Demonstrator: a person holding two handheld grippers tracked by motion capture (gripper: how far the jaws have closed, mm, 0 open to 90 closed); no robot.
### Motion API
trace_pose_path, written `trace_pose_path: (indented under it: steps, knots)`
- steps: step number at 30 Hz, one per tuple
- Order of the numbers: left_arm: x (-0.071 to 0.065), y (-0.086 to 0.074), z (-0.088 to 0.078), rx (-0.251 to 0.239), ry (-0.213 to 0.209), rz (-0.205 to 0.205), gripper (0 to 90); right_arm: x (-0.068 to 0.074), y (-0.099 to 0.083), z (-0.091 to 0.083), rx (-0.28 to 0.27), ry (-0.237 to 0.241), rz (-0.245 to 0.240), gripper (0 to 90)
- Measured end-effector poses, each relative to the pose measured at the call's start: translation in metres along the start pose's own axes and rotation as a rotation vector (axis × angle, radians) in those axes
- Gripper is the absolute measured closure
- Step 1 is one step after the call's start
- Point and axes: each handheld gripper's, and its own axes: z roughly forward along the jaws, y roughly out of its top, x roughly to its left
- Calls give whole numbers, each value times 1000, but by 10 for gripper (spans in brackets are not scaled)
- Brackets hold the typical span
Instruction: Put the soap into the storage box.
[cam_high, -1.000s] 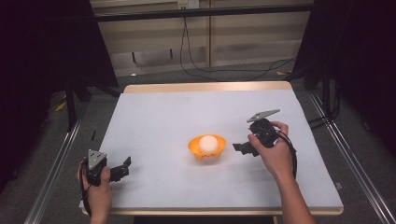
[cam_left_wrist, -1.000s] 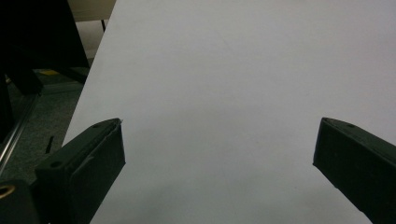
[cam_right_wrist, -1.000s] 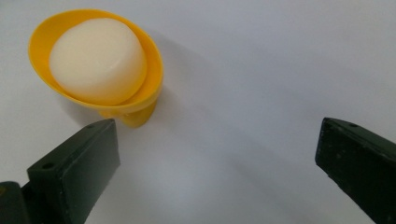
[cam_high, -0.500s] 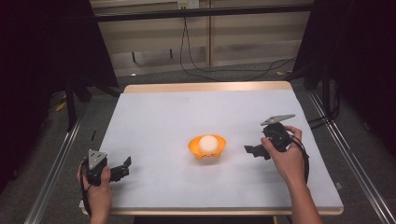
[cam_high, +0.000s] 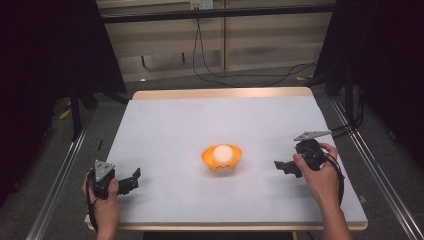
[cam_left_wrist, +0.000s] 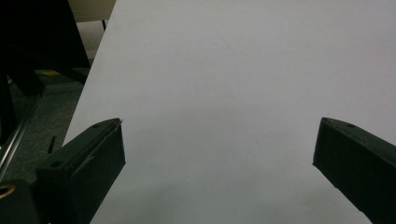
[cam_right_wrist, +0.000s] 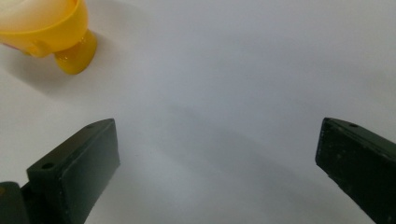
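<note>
An orange bowl (cam_high: 211, 156) stands at the middle of the white table (cam_high: 210, 120), with a pale ball (cam_high: 223, 152) resting in it. The bowl's side (cam_right_wrist: 70, 32) also shows at the upper left of the right gripper view. My right gripper (cam_high: 280, 166) is to the right of the bowl, a hand's width away, open with nothing between its jaws (cam_right_wrist: 217, 163). Near the table's front left corner my left gripper (cam_high: 131, 180) is held low, also open and empty (cam_left_wrist: 217, 158), pointing over bare table.
Dark metal rails (cam_high: 55, 185) run along both sides of the table, and cables (cam_high: 210, 60) lie on the floor beyond its far edge. A wooden strip (cam_high: 220, 93) borders the far side.
My right gripper has drawn back to the right, away from the bowl, and a little toward the front edge. The left gripper has stayed where it was.
</note>
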Motion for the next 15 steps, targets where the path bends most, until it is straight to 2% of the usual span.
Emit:
trace_pose_path:
  steps: [15]
  knots:
    - [0, 0, 0, 0, 0, 0, 22, -17, -33, -8, 0, -24, 57, 0]
